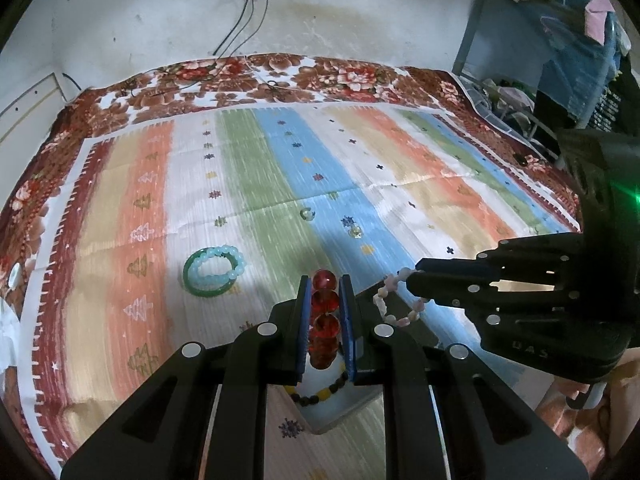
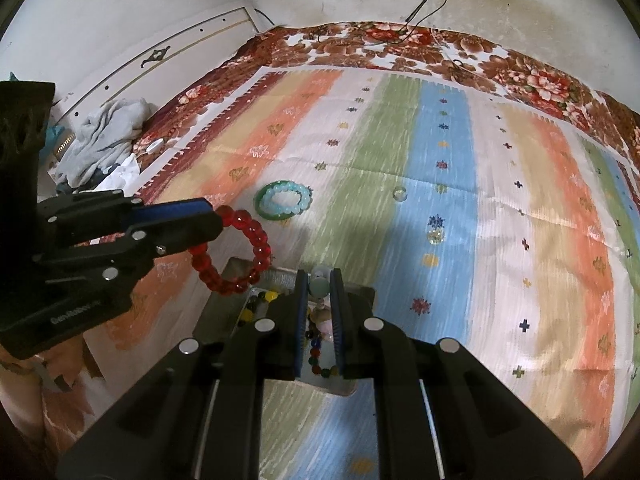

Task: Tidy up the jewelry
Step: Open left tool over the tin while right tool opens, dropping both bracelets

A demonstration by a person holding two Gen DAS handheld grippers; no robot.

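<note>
Fingers [image 1: 306, 312] of the left gripper [image 1: 325, 320] are nearly together, clamped on a red bead bracelet [image 1: 325, 316]; from the right wrist view the bracelet's loop hangs below the fingers, over the left rim of a metal tray [image 2: 236, 276].

Fingers [image 2: 303, 308] of the right gripper [image 2: 320, 312] are likewise almost closed, pinching a pale pink bead bracelet [image 1: 394, 300] whose free loop hangs under the tips. In its own camera the beads between the fingers look greyish and blurred, so the exact grip point is uncertain.

The tray sits on the striped cloth [image 2: 440, 160] near the bed's near edge and holds a multicoloured bead string [image 2: 316, 354].

Toward the cloth's middle lie a green bangle [image 2: 280, 214] with a light blue bead bracelet [image 2: 296, 196] resting on it, and, well apart, two small rings [image 2: 399, 194] [image 2: 435, 236].
</note>
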